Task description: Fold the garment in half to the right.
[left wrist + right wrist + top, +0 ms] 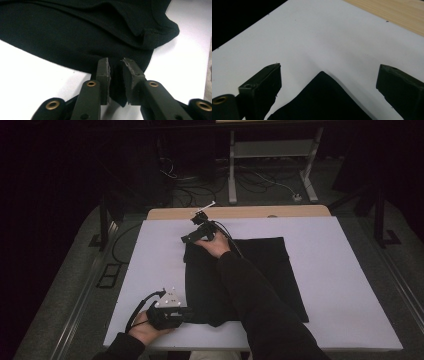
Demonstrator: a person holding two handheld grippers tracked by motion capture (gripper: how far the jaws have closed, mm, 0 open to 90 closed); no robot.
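Black cloth (250, 280) lies flat on the white board (350, 270), spread from mid-board toward the near edge, its far-left corner short of the far edge. Your left gripper (116, 75) sits at the near-left corner of the cloth; its jaws are nearly together with a fold of hem between them, but a sliver of gap shows beside the pads, so read that as a loose nip, not a firm clamp. Risk: lift now and the corner slides out, or you catch the top layer alone, since the hem there is doubled and rumpled. Your right gripper (328, 82) hangs spread wide over the far-left corner of the cloth, the tip of that corner between the jaws but untouched. Risk: close too high and you pinch air; drive too low and the jaw tips push the corner along the board and wrinkle it. Pulling the two corners unevenly would skew the cloth. Hard to read: your right sleeve (260, 305) covers the cloth's middle in the high view, black on black hides how many layers the cloth has, and the room beyond the far edge is too dark to make out.
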